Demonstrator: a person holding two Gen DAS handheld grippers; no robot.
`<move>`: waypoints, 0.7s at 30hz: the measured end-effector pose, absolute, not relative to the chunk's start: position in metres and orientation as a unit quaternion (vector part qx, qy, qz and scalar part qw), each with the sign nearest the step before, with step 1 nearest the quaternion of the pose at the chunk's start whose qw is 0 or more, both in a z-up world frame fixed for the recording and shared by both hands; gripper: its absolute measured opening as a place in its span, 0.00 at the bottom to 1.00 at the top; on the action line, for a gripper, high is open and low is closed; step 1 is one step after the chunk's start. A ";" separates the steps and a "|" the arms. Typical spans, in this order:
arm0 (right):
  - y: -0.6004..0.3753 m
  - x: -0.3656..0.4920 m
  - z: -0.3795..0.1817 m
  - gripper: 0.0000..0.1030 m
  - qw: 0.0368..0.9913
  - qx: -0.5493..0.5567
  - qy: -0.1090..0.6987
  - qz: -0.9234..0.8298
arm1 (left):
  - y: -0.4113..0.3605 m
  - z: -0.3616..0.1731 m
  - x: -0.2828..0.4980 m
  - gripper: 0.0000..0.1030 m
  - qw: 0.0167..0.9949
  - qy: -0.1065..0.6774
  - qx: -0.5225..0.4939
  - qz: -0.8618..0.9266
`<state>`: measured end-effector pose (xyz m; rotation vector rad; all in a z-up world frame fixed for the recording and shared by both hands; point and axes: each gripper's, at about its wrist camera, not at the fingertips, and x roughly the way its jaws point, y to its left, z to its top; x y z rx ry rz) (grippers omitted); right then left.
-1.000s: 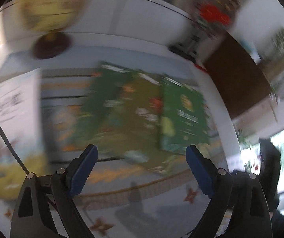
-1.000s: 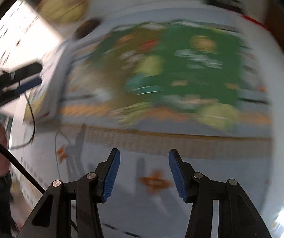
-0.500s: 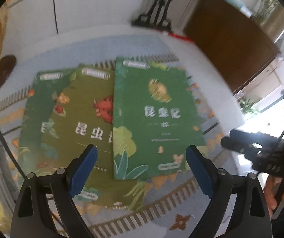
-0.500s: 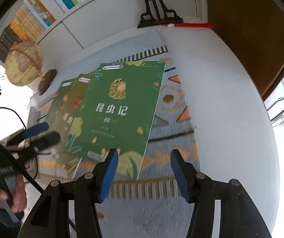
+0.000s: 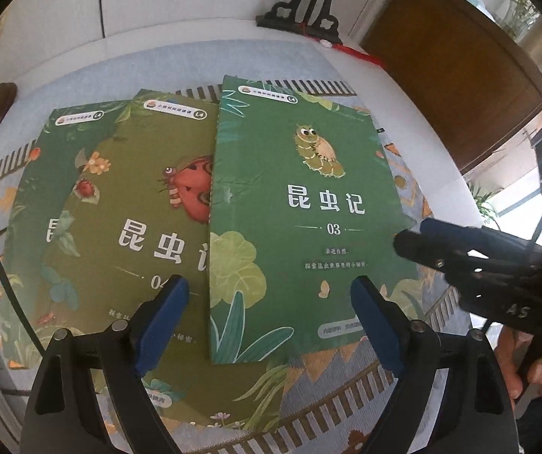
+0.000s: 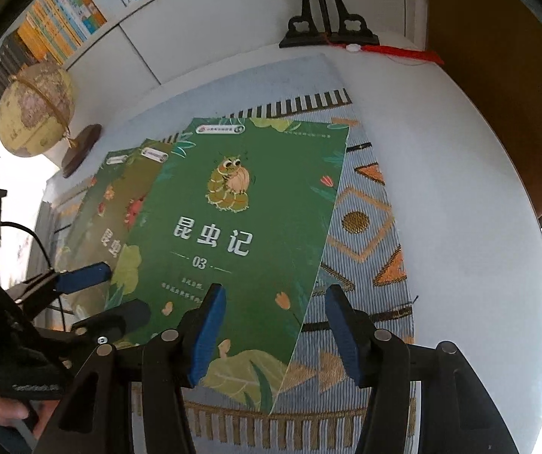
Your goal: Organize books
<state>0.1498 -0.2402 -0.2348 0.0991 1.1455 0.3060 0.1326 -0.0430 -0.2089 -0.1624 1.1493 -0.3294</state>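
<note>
Over on the far left, the globe [image 6: 34, 108] is sitting well clear of the action, so you're not risking a knock there. Next along, three books are lying fanned on the patterned mat [image 6: 365, 227] on the white counter [image 6: 460, 189]: the leftmost book [image 5: 40, 204] is peeking out from under the ladybird book [image 5: 138, 227], and the caterpillar book [image 5: 301, 208] is lying on top, overlapping them both.

Your left gripper [image 5: 269, 317] is hovering above the near edge of that top book, jaws standing wide with nothing between them. Your right gripper [image 6: 272, 335] is hanging over the book's lower right corner, jaws partly open and also empty, one finger over the cover and the other over the mat.

Here's where it could be going wrong. These books look thin and flat, so if you're coming straight down, the fingers may just be skidding on the glossy cover. Pinching only the corner could be bending it, or dragging the ladybird book along underneath. Two grippers this near each other could also be colliding.
</note>
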 end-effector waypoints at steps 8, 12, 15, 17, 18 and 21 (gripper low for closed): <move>-0.242 0.151 -0.246 0.51 0.821 0.058 0.550 0.142 | -0.046 -0.213 0.132 0.83 0.827 0.535 -0.071 -0.156; -0.238 0.153 -0.246 0.54 0.820 0.065 0.548 0.154 | -0.046 -0.213 0.131 0.83 0.829 0.531 -0.073 -0.159; -0.232 0.156 -0.246 0.55 0.816 0.068 0.553 0.154 | -0.042 -0.213 0.127 0.82 0.827 0.529 -0.099 -0.163; -0.227 0.158 -0.246 0.55 0.818 0.062 0.552 0.152 | -0.035 -0.212 0.124 0.82 0.825 0.529 -0.116 -0.162; -0.224 0.159 -0.245 0.55 0.818 0.057 0.551 0.156 | -0.028 -0.211 0.120 0.82 0.825 0.527 -0.129 -0.159; -0.213 0.162 -0.244 0.55 0.814 0.052 0.550 0.177 | -0.006 -0.205 0.106 0.82 0.822 0.518 -0.171 -0.162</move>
